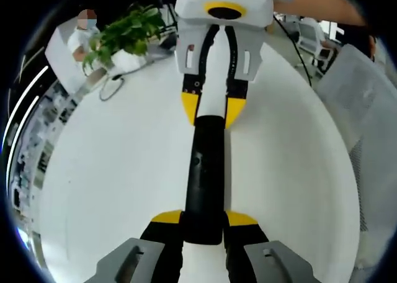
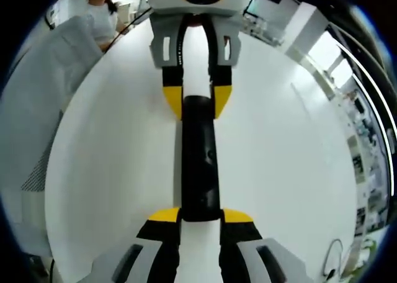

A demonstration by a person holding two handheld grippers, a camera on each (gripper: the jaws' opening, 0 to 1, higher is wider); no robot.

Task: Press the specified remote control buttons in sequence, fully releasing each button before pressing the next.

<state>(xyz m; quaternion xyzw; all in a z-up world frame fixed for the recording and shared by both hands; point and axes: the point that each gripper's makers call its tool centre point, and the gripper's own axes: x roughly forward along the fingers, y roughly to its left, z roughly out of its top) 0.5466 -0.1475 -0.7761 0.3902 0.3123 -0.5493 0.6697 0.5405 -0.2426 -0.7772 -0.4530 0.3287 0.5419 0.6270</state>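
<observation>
A long black remote control (image 1: 205, 177) hangs over the round white table (image 1: 111, 171), held by both ends. My left gripper (image 1: 203, 218) rises from the bottom of the left gripper view, its yellow-tipped jaws shut on the remote's near end. The right gripper (image 1: 212, 109) comes in from the top and is shut on the far end. In the right gripper view the remote (image 2: 200, 159) runs up the middle. There my right gripper (image 2: 200, 215) clamps the near end and the left gripper (image 2: 197, 100) clamps the far one. The buttons are too dark to make out.
A potted green plant (image 1: 127, 31) and a looped cable (image 1: 111, 87) sit at the table's far left edge, with a seated person (image 1: 80, 38) behind them. A grey mesh chair (image 1: 366, 97) stands to the right. The same chair (image 2: 43, 109) borders the table.
</observation>
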